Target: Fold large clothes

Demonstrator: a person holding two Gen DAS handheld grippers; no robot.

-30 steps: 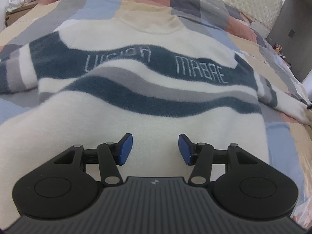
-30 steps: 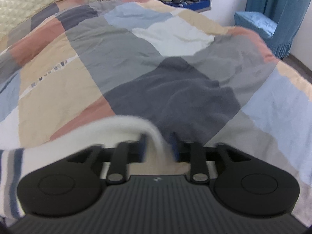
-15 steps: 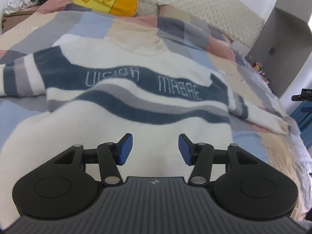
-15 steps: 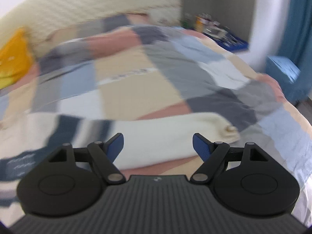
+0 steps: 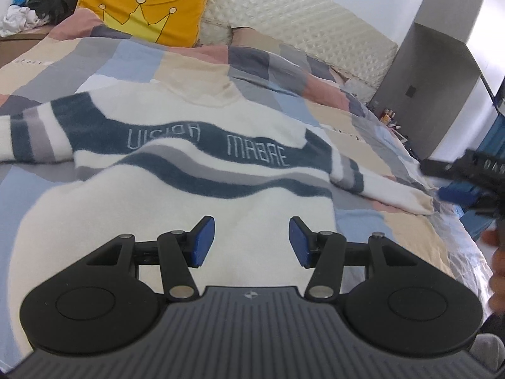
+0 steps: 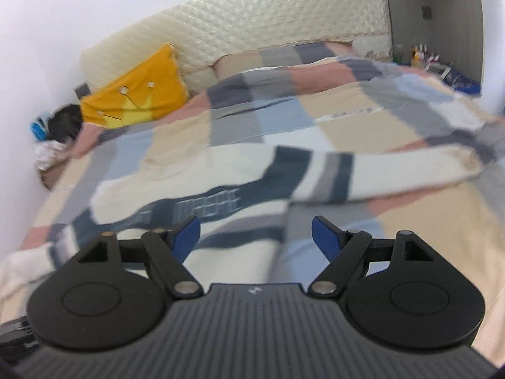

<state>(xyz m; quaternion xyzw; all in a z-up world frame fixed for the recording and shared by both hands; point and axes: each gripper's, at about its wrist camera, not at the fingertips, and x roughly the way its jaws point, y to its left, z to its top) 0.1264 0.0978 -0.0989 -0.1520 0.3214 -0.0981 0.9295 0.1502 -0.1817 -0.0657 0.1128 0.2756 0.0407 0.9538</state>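
Sweater (image 5: 195, 170), cream with navy and grey stripes, lies spread flat on the patchwork bedspread (image 5: 372, 132), its collar toward the headboard (image 5: 293, 15). At far left one sleeve stretches out; a yellow crown pillow (image 5: 142, 15) leans behind it. Left gripper (image 5: 252, 241) hovers over the sweater's lower body, jaws partly apart and empty. Further right, the other sleeve reaches the bed's edge, where the right gripper (image 6: 256, 237) hangs with jaws spread wide, gripping nothing.
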